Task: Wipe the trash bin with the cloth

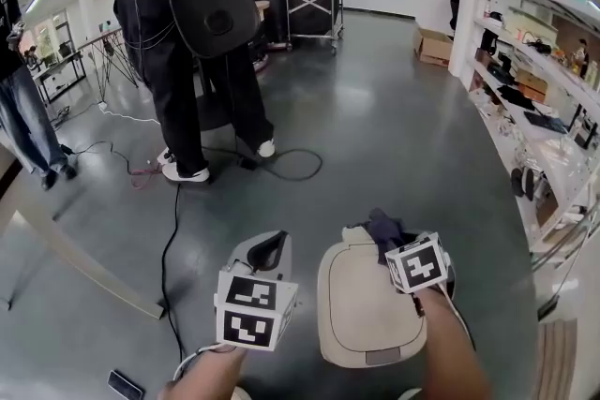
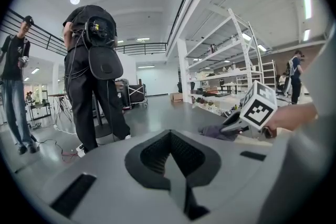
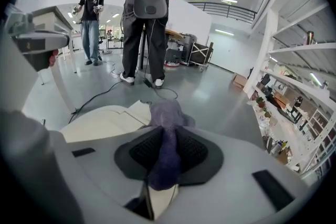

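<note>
Grey polished floor (image 1: 375,108) spreads around the trash bin (image 1: 356,318). Beyond the bin, far to its left, stands a person (image 1: 178,61) in black with a backpack, and a dark cable (image 1: 171,248) trails toward the bin's left side. Just left of the bin hovers the left gripper (image 1: 270,253), its jaws closed on nothing. The bin's cream lid faces up, with its long axis running away from the wearer. At the lid's far right corner the right gripper (image 1: 398,250) pinches a dark purple cloth (image 1: 382,228), which lies lengthwise along the jaws and points away. White shelves (image 1: 534,42) stand right of the bin.
</note>
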Tool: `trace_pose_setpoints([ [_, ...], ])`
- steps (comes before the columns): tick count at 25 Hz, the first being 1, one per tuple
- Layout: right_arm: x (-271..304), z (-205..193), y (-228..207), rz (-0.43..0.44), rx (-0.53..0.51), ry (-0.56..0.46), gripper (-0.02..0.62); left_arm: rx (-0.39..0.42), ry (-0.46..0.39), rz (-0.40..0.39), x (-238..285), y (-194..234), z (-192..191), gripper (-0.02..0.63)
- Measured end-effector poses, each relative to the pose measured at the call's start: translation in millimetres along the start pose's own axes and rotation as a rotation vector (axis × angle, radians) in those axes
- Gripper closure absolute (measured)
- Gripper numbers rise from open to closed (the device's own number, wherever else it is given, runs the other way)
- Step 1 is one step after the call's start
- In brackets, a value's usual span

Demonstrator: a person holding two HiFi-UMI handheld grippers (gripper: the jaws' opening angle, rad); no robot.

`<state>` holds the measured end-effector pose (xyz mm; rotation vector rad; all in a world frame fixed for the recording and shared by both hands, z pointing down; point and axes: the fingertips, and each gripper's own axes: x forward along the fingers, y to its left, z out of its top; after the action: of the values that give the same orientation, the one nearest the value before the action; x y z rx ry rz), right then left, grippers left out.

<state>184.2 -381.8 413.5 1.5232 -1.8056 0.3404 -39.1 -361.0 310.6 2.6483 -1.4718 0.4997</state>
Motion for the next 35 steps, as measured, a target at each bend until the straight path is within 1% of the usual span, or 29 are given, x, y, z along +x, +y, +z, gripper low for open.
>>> trace_pose_setpoints([
  [1, -4, 7, 4, 0.006, 0.003, -0.025, 0.515, 0.004, 0.003, 0.003, 0, 0, 0, 0.609],
  [3, -16, 20, 19, 0.043, 0.006, -0.074, 0.515, -0.001, 0.012, -0.004, 1, -1, -1, 0.609],
  [6, -31, 34, 53, 0.131, 0.003, -0.113, 0.515, -0.056, 0.029, -0.036, 1, -5, 1, 0.609],
  [8, -39, 40, 78, 0.189, 0.000, -0.122, 0.515, -0.092, 0.036, -0.045, 0, -4, 2, 0.609],
  [11, -47, 45, 112, 0.262, -0.027, -0.122, 0.515, -0.118, 0.053, -0.037, -4, 1, -2, 0.609],
  [14, -45, 35, 137, 0.314, -0.077, -0.084, 0.515, -0.144, 0.052, -0.042, -11, 0, 0, 0.609],
  [17, -39, 16, 145, 0.303, -0.133, -0.031, 0.515, -0.128, 0.041, -0.044, -21, -7, 4, 0.609],
  [19, -38, 14, 147, 0.286, -0.151, -0.027, 0.515, -0.113, 0.043, -0.041, -27, -8, 3, 0.609],
  [22, -38, 15, 150, 0.272, -0.179, -0.039, 0.515, -0.113, 0.055, -0.042, -35, -7, -1, 0.609],
  [24, -39, 15, 149, 0.272, -0.172, -0.046, 0.515, -0.106, 0.048, -0.039, -41, -6, 0, 0.609],
  [28, -39, 14, 142, 0.273, -0.141, -0.052, 0.515, -0.042, 0.015, -0.007, -48, -3, 3, 0.609],
  [30, -40, 13, 134, 0.263, -0.125, -0.052, 0.515, -0.025, 0.010, -0.001, -47, -6, 6, 0.609],
  [33, -38, 11, 124, 0.238, -0.122, -0.052, 0.515, -0.023, 0.021, -0.001, -39, -10, 5, 0.609],
  [35, -38, 10, 122, 0.227, -0.122, -0.050, 0.515, -0.053, 0.028, -0.019, -37, -14, 3, 0.609],
])
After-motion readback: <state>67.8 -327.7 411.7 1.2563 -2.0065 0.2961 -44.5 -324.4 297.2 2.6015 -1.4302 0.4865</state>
